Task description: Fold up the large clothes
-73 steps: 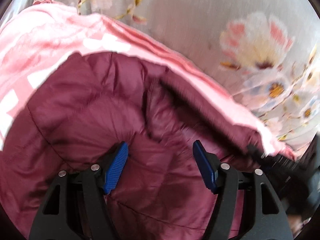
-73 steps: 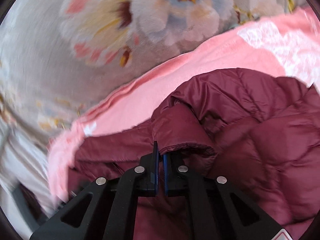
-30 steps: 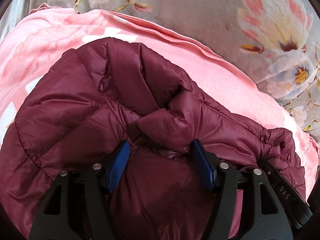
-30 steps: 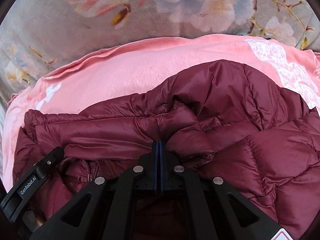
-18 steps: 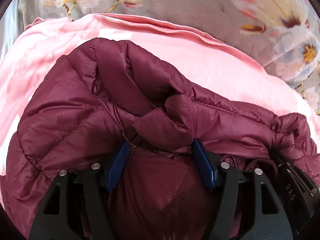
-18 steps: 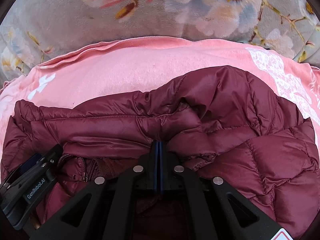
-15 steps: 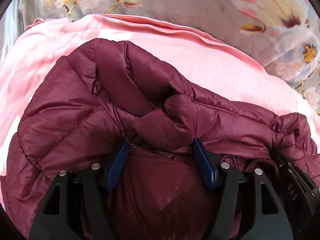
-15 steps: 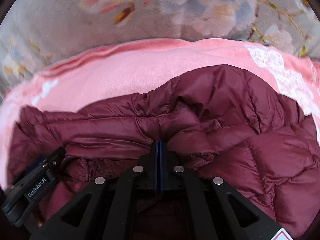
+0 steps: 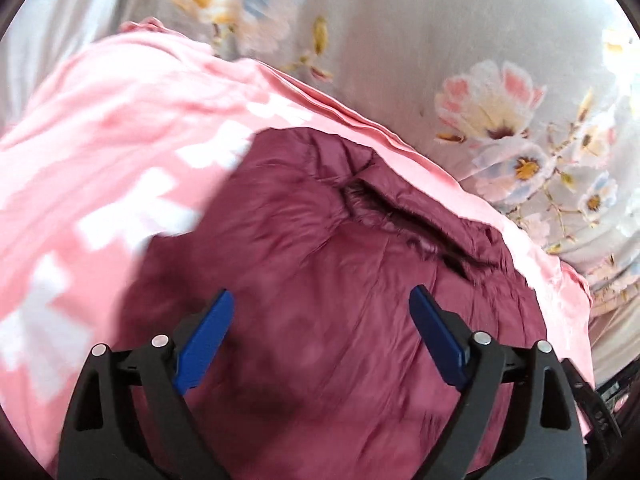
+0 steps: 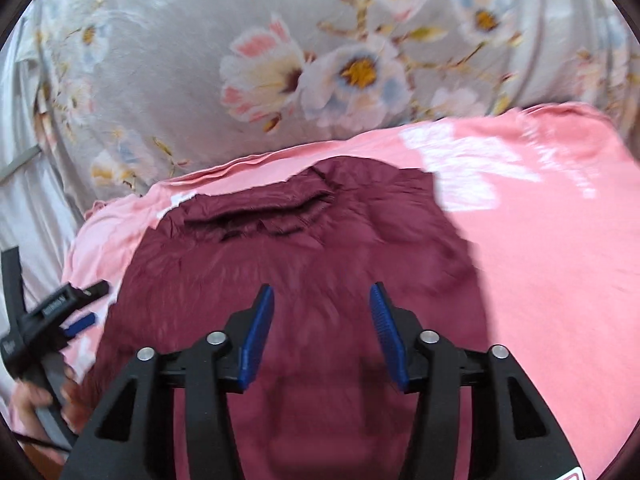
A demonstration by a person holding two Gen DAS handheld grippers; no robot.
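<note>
Left hand-held gripper (image 9: 320,336) nearest in the left wrist view: black plastic arms, ribbed blue pads, jaws wide apart and opening, nothing pinched, only jacket surface below the gap. Right hand-held gripper (image 10: 320,332) likewise black with blue ribbed pads, jaws apart and opening, nothing clamped, fabric lies under the gap, not pressed. In the right wrist view the left hand-held gripper shows at the lower left edge, a hand (image 10: 28,396) wrapped on its handle.

Jacket (image 9: 340,280) is maroon, shiny quilted puffer material, soft and padded, stitched seams, motion-blurred. It lies as a rounded folded mound on the pink blanket (image 9: 120,128), right under and ahead of both grippers. A dark fold or opening runs across its far edge, roughly sideways in the right wrist view (image 10: 272,216), slanting down to the right in the left wrist view. Long axis hard to call with the blur; the mound reads about as wide as deep.

Pink blanket is soft, fleecy, with white blocky print, hemmed edge past the jacket. Beyond it a grey bed cover (image 10: 180,80), smooth, printed with pink, white and yellow flowers, folds at the sides
</note>
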